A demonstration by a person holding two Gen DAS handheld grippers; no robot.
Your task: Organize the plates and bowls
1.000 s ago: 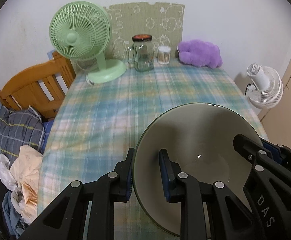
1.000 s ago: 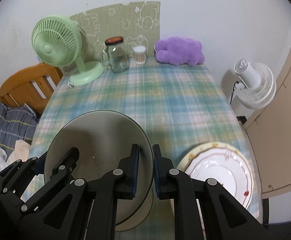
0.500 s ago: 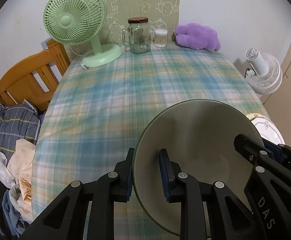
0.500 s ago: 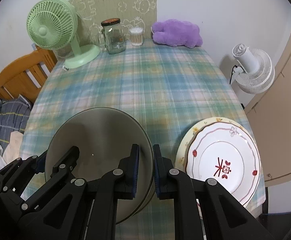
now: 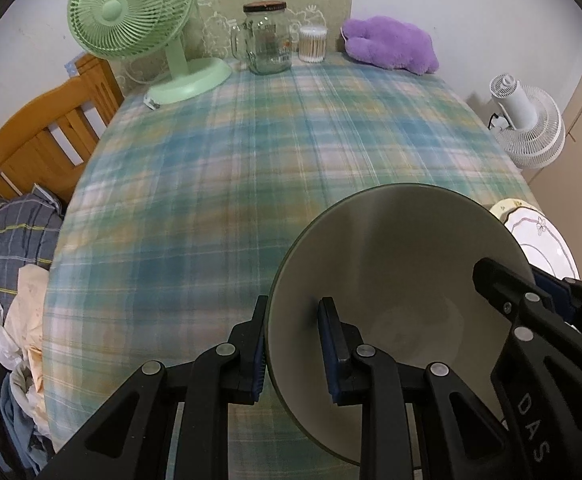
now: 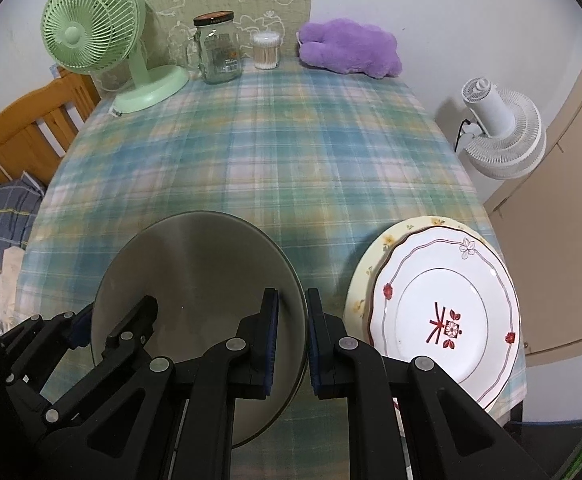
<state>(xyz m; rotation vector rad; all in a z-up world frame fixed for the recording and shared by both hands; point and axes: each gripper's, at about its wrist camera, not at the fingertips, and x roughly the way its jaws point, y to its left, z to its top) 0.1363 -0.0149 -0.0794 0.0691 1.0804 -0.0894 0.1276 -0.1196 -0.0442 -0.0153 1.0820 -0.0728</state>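
Note:
A large grey-green bowl [image 5: 403,264] [image 6: 195,268] hangs over the near part of the plaid-covered table [image 5: 251,168], held from both sides. My left gripper [image 5: 293,320] is shut on the bowl's left rim. On the opposite rim my right gripper [image 6: 291,308] is shut too; it also shows at the lower right of the left wrist view. To the right of the bowl lies a white plate with red flowers [image 6: 447,308] stacked on a cream plate [image 6: 375,252]. The bowl hides the cloth beneath it.
At the far end stand a green desk fan [image 5: 139,24], a glass jar mug [image 5: 269,40], a tub of cotton swabs [image 5: 313,44] and a purple plush [image 5: 391,46]. A wooden bed frame [image 5: 39,140] and clothes lie left; a white floor fan [image 6: 499,132] stands right.
Both grippers have sunk toward the table with the bowl between them and tipped further down. The stacked plates have come into full view on the right.

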